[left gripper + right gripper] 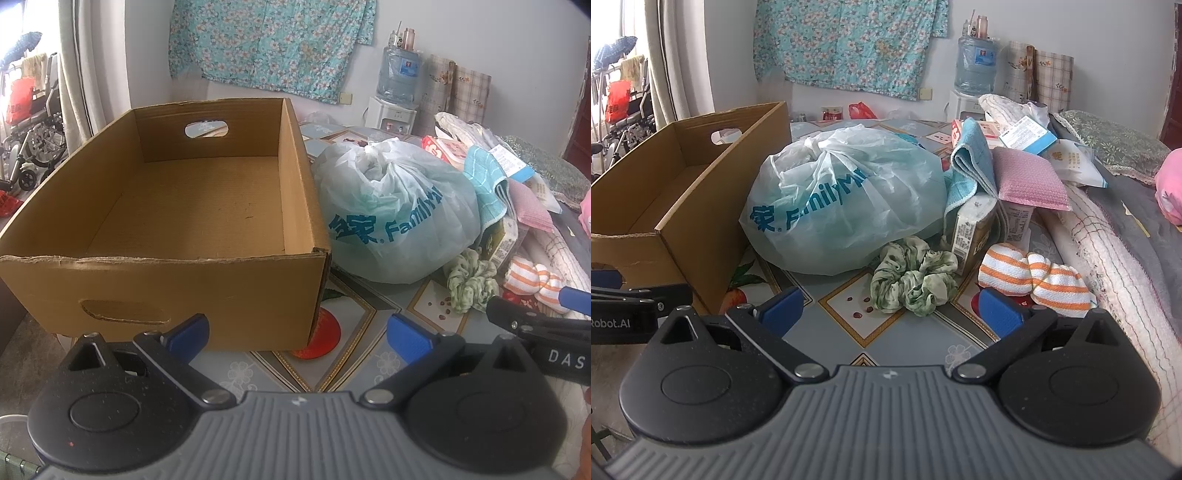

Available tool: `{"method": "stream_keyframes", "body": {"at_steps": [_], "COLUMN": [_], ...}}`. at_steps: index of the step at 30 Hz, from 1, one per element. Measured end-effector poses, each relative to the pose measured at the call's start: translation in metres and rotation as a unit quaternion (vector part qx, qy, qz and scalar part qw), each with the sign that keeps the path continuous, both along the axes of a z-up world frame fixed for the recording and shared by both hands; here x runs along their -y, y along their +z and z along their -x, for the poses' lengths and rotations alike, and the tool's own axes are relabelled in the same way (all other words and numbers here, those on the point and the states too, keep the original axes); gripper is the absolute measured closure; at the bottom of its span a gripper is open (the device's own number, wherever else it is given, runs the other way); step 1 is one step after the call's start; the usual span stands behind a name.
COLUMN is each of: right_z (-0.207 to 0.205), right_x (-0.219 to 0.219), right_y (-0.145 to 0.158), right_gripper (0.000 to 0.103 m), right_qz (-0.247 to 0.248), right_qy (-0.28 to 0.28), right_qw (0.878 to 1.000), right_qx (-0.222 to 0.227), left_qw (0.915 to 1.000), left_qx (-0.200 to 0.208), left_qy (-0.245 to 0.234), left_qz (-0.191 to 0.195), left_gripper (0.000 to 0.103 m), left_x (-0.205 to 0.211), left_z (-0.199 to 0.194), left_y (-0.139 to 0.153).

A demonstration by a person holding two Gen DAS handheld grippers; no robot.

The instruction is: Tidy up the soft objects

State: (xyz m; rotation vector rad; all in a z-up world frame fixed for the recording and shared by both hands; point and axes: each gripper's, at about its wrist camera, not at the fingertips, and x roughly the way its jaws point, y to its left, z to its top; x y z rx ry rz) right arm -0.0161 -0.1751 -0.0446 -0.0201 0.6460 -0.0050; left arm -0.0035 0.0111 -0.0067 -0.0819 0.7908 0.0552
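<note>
An empty cardboard box (177, 206) stands on the table at the left; it also shows in the right wrist view (676, 192). A tied pale plastic bag (846, 199) lies beside it (395, 218). A green scrunchie (912, 284) and an orange-striped white cloth (1034, 277) lie in front of my right gripper (892, 314), which is open and empty. My left gripper (299, 336) is open and empty in front of the box's near right corner. The scrunchie (472, 284) and striped cloth (532, 280) lie to its right.
A teal towel (967, 166), a pink sponge pad (1030, 177), a tissue pack (971, 229) and paper packets are piled behind the scrunchie. A folded quilt (1108, 251) lies along the right. A water dispenser (973, 70) stands at the back wall.
</note>
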Motion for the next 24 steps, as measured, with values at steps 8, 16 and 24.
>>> {"method": "stream_keyframes", "body": {"at_steps": [8, 16, 24], "right_z": [0.0, -0.0011, -0.002], "right_x": [0.0012, 0.0012, -0.0001], "right_y": [-0.0008, -0.0012, -0.001], "right_gripper": [0.001, 0.001, 0.001], "right_qz": [0.0, 0.0, 0.001], "right_qy": [-0.002, 0.001, 0.002], "right_qw": [1.0, 1.0, 1.0], "right_qx": [-0.002, -0.003, -0.003], "left_qw": [1.0, 1.0, 1.0], "left_qx": [-0.001, -0.002, -0.002], "left_qy": [-0.001, 0.0, 0.001], "left_qz": [-0.003, -0.003, -0.004], "left_gripper": [0.0, 0.0, 0.0], "left_x": [0.0021, 0.0026, 0.0028], "left_z": [0.0003, 0.0, 0.0001], "left_y": [0.0005, 0.0017, 0.0027]}}
